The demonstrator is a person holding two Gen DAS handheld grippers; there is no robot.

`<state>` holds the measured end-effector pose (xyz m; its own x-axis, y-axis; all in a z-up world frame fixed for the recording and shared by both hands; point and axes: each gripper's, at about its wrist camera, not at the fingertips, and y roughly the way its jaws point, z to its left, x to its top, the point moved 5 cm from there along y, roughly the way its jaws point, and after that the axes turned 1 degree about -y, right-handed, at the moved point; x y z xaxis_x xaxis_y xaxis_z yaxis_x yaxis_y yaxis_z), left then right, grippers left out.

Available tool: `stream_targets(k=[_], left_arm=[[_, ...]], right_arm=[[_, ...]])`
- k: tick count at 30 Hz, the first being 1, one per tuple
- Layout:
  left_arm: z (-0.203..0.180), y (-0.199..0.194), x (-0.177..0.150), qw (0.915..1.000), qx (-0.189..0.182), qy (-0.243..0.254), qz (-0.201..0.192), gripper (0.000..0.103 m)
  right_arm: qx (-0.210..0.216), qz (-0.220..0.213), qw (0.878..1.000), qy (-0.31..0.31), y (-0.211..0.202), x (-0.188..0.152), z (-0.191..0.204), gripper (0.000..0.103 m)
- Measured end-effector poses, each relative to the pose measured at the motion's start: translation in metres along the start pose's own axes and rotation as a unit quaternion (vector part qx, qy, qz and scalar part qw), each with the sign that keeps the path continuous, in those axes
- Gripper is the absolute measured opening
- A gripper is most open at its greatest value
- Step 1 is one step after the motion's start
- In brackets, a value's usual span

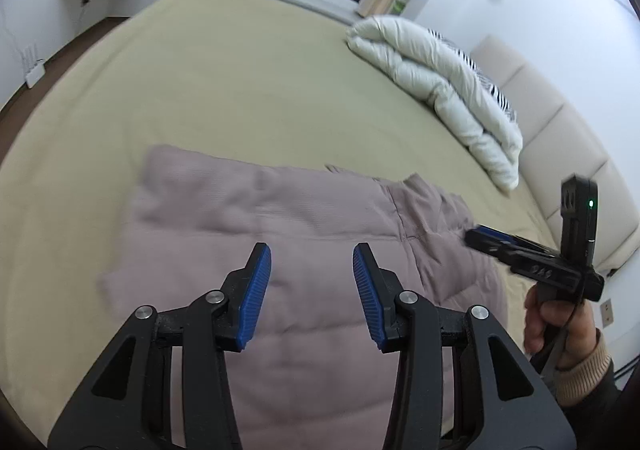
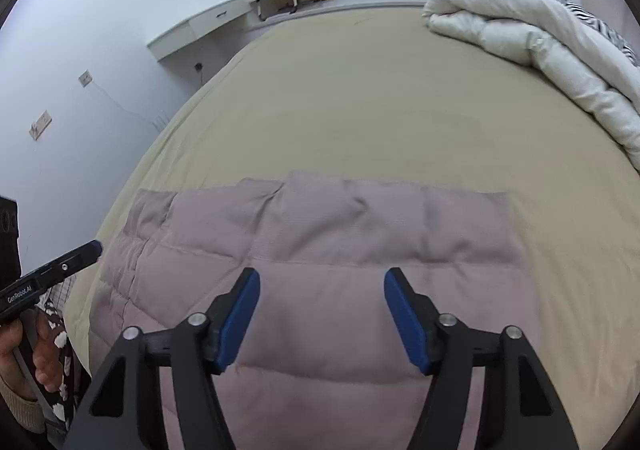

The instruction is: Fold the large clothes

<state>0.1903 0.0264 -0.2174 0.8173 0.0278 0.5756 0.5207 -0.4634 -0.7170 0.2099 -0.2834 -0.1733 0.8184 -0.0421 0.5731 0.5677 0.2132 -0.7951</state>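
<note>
A mauve quilted jacket (image 2: 320, 250) lies flat on the bed (image 2: 360, 98), spread over the beige sheet near its close edge, its stitched panels running across and a folded layer forming a straight band along the far side. The left gripper (image 1: 312, 270) hangs above the jacket with its blue-padded fingers (image 1: 256, 290) spread wide apart and nothing between them. The right gripper (image 2: 322, 290) likewise hovers over the garment, fingers (image 2: 404, 314) held apart and empty. In the left wrist view the right gripper appears at the right edge, held in the person's right hand (image 1: 548, 322), its tips close to the jacket's rumpled right portion; whether they touch the fabric cannot be told. In the right wrist view the left gripper shows at the left border, beside the bed's edge. A rolled white duvet (image 1: 440, 90) rests further up the bed, well apart from the jacket, next to a padded headboard (image 1: 560, 122).
</note>
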Motion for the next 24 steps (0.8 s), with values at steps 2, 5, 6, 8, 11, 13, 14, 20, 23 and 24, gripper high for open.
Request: stream_targets(k=[2, 5, 6, 8, 11, 13, 14, 20, 23, 24], left_arm=[[-0.012, 0.033, 0.004, 0.9996, 0.018, 0.017, 0.015, 0.040], [0.001, 0.084, 0.006, 0.9965, 0.063, 0.044, 0.033, 0.040], [0.002, 0.094, 0.008, 0.9960, 0.070, 0.046, 0.032, 0.040], [0.011, 0.107, 0.015, 0.9962, 0.074, 0.035, 0.030, 0.040], [0.021, 0.122, 0.025, 0.9969, 0.068, 0.030, 0.025, 0.040], [0.031, 0.130, 0.029, 0.9983, 0.051, 0.013, 0.026, 0.041], [0.034, 0.134, 0.031, 0.9987, 0.043, 0.010, 0.024, 0.041], [0.081, 0.167, 0.029, 0.9993, 0.033, 0.005, 0.017, 0.042], [0.092, 0.184, 0.030, 0.9994, 0.031, 0.001, 0.017, 0.042], [0.096, 0.186, 0.029, 0.9995, 0.028, -0.002, 0.017, 0.042]], right_arm=[[-0.005, 0.022, 1.000, -0.006, 0.035, 0.001, 0.008, 0.062], [-0.031, 0.022, 0.999, -0.003, 0.066, 0.002, -0.003, 0.062], [-0.031, 0.021, 0.999, 0.000, 0.073, 0.005, -0.007, 0.062], [-0.021, 0.025, 0.999, 0.014, 0.084, 0.011, -0.017, 0.062], [-0.008, 0.018, 1.000, 0.020, 0.095, 0.019, -0.030, 0.062], [0.009, 0.012, 0.999, 0.038, 0.103, 0.023, -0.038, 0.062], [0.015, 0.007, 0.999, 0.046, 0.106, 0.024, -0.041, 0.062], [0.013, -0.002, 0.999, 0.043, 0.120, 0.026, -0.043, 0.062], [0.006, 0.000, 0.999, 0.043, 0.131, 0.028, -0.043, 0.062], [0.006, 0.000, 0.999, 0.045, 0.133, 0.028, -0.044, 0.063]])
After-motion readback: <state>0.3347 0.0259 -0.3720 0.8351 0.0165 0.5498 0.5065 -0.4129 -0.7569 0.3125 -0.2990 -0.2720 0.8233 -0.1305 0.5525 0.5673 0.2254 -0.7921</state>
